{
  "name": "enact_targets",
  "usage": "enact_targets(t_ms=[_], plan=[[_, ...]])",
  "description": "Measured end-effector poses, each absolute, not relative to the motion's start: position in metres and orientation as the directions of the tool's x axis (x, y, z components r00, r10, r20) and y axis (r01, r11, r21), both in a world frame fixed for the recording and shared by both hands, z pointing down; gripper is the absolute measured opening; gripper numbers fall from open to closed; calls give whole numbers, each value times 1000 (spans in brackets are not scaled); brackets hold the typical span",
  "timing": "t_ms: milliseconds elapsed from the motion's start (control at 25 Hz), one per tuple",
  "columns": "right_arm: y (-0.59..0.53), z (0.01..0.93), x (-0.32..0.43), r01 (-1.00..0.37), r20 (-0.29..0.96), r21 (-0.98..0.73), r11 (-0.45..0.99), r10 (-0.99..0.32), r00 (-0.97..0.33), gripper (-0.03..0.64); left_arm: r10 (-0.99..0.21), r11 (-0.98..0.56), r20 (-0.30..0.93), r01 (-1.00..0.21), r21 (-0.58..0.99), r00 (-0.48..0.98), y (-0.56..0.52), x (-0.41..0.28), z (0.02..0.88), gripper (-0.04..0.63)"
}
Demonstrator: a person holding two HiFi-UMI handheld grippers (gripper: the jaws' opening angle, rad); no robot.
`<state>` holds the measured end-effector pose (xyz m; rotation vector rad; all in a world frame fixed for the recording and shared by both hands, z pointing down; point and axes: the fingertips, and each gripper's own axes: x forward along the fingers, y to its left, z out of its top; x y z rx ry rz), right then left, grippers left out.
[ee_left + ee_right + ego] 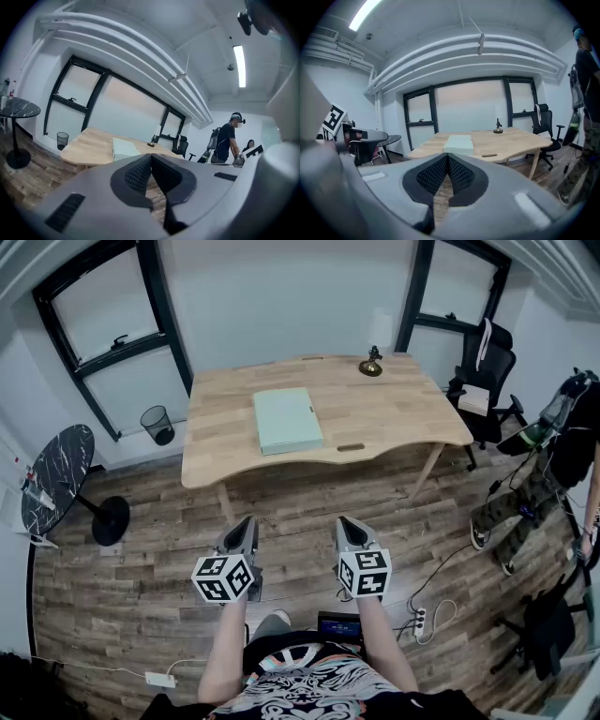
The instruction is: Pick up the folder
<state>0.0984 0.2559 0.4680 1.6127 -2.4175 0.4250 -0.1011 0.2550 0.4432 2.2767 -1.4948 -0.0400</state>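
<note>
Wooden table — wastebasket (black mesh) nearby.

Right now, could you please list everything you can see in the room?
Table: one, light wood, middle of the room.
Folder: one, pale green, flat on the table, left of centre.
Ornament: one, dark, at the table's far edge.
Small flat piece: one, brown, near the table's front edge.
Wastebasket: one, black mesh, on the floor left of the table.
Side table: one, round, black marbled, far left.
Office chair: one, black, right of the table.
Other person: one, camouflage trousers, right edge.
Power strip: one, white, on the floor lower right.
Left gripper: one, grey, shut, empty.
Right gripper: one, grey, shut, empty.
</note>
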Motion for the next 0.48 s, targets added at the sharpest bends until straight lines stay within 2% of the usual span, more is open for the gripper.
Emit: enact_targets(t_ms=[240, 480], plan=[[261, 475, 94, -911, 329, -151, 383, -850, -412, 5, -892, -308, 199, -869, 386, 405, 256, -107, 448, 8], [252, 468, 100, -911, 299, -171, 376, -861, -412, 5, -920, -280, 212, -932, 230, 329, 246, -106, 441, 8]])
